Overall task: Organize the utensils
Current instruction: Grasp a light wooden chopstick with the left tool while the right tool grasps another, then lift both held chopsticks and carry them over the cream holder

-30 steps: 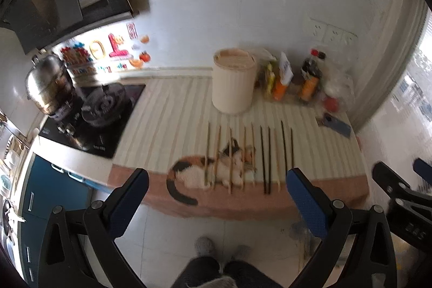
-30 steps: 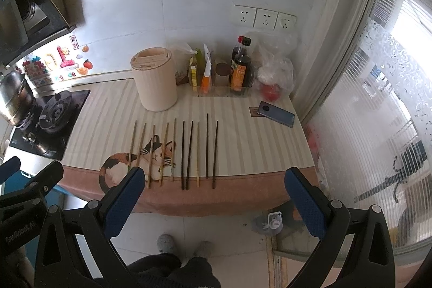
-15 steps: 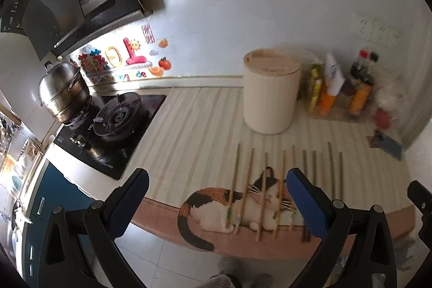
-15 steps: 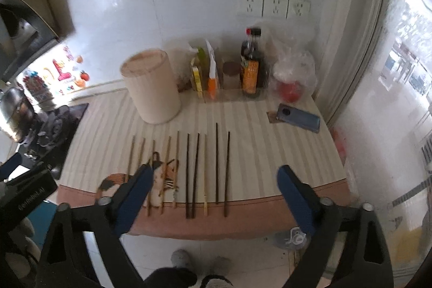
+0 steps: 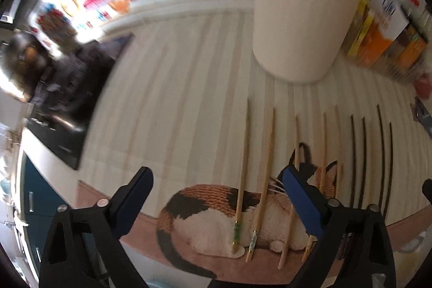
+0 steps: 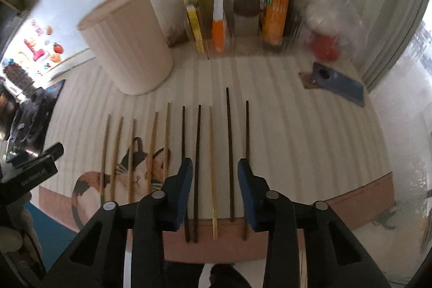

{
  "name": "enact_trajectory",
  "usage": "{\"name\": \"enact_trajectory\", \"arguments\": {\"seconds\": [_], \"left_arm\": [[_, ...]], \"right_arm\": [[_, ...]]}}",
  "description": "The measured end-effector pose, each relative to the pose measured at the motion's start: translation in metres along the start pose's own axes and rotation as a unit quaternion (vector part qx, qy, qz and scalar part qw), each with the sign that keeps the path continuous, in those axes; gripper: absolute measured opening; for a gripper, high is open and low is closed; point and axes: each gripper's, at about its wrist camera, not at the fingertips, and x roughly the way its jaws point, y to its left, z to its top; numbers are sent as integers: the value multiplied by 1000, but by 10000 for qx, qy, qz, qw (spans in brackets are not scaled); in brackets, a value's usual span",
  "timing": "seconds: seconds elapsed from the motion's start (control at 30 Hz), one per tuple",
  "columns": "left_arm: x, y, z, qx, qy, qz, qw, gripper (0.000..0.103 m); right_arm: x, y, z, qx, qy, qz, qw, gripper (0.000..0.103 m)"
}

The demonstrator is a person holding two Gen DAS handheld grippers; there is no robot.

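Several chopsticks lie side by side on the striped cloth with a cat print (image 5: 210, 212). The light wooden ones (image 5: 244, 169) are at the left, the dark ones (image 6: 229, 150) at the right, with one pale stick (image 6: 213, 166) among them. A cream cylindrical holder (image 6: 127, 42) stands behind them; it also shows in the left wrist view (image 5: 299, 18). My left gripper (image 5: 216, 201) is open and empty above the cat print, near the leftmost wooden sticks. My right gripper (image 6: 214, 188) is open but narrowed, empty, just above the near ends of the dark sticks.
Sauce bottles (image 6: 275, 4) and cartons (image 6: 218, 26) stand at the back wall, with a plastic bag (image 6: 326, 26) to their right. A phone (image 6: 337, 85) lies at the right. A gas hob (image 5: 67, 88) with a pot is at the left. The counter edge (image 6: 270, 236) is close below.
Both grippers have moved forward and down toward the chopsticks. The right gripper's jaws have narrowed a good deal. The left gripper stays wide open.
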Motion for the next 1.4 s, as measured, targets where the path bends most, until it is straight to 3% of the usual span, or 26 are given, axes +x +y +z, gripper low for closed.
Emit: {"name": "enact_trajectory", "arguments": {"seconds": [0.13, 0.23, 0.33, 0.5, 0.57, 0.6, 0.73, 0.97, 1.0, 1.07, 1.13, 1.4], "left_arm": [[44, 0, 6, 50, 561, -312, 9979, 76], [66, -3, 8, 125, 808, -441, 9957, 72], [84, -7, 8, 240, 1057, -564, 9925, 43], [92, -11, 3, 297, 1098, -649, 9914, 26], [90, -12, 1, 342, 1069, -691, 9913, 8], [89, -14, -1, 374, 1048, -667, 9915, 6], [90, -9, -6, 263, 1068, -707, 9914, 5], [84, 42, -11, -151, 1352, -944, 9862, 4], [83, 46, -12, -165, 1374, -939, 9859, 4], [80, 53, -17, -140, 1404, -948, 9855, 4], [84, 56, -18, -93, 1398, -964, 9854, 5], [73, 13, -19, 435, 1253, -890, 9872, 5]], "right_arm": [[39, 2, 10, 200, 476, -27, 9987, 30], [68, 1, 13, 243, 818, -29, 9963, 30], [87, -2, 14, 314, 1088, 50, 9936, 30], [113, -5, 17, 421, 1509, 234, 9874, 30], [119, -2, 20, 362, 1557, 191, 9870, 30], [122, 0, 21, 323, 1570, 126, 9870, 30], [134, 8, 25, 196, 1646, -162, 9860, 31], [143, 31, 23, -234, 1833, -641, 9807, 30], [143, 33, 22, -228, 1863, -641, 9801, 28], [145, 36, 23, -149, 2010, -566, 9779, 12], [154, 44, 28, -166, 2110, -592, 9756, 10], [168, 57, 38, -276, 2518, -574, 9657, 10]]}}
